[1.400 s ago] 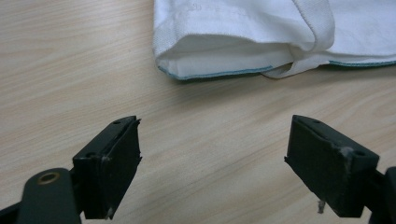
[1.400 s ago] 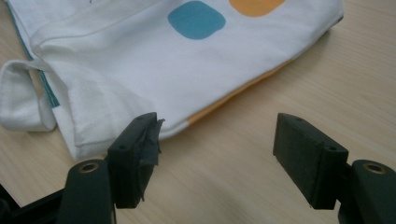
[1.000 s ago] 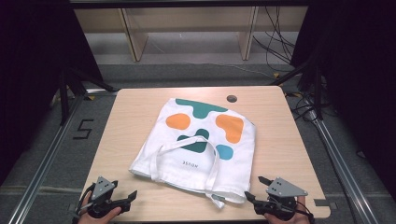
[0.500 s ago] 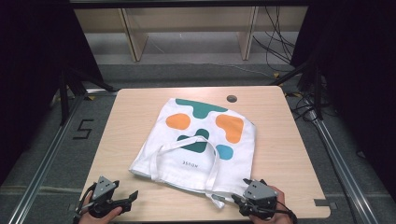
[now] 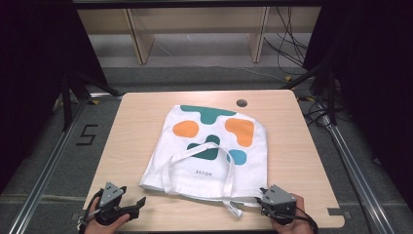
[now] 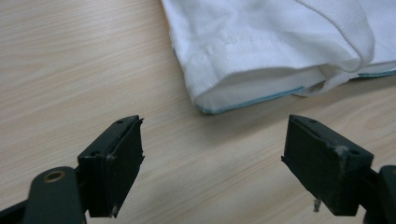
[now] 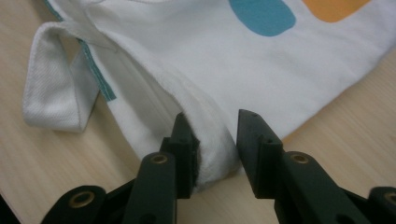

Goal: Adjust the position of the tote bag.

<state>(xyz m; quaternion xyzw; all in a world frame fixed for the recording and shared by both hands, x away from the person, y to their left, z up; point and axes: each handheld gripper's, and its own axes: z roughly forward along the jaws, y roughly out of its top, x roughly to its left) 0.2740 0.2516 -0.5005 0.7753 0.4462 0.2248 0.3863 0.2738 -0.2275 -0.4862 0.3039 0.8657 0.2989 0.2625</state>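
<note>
Bag (image 5: pixel 209 146): white woven cloth, matt, twill grain visible on strap (image 7: pixel 53 93) in right gripper view; teal stitched edging along hem. Printed patches in teal, orange, blue look flat, no sheen.

Table (image 5: pixel 302 161): pale wood-grain laminate, smooth, faint satin shine. Dark round insert (image 5: pixel 241 103) at 12 o'clock edge, material unclear.

Left gripper (image 6: pixel 212 163): black jaws, matt pads w/ rough, chipped edges, rubbery look; brass-coloured rivet at 8 o'clock in left gripper view.

Right gripper (image 7: pixel 212 140): black matt plastic-looking jaws, brass-coloured rivets; grey plate on top, dull finish, in high view.
</note>
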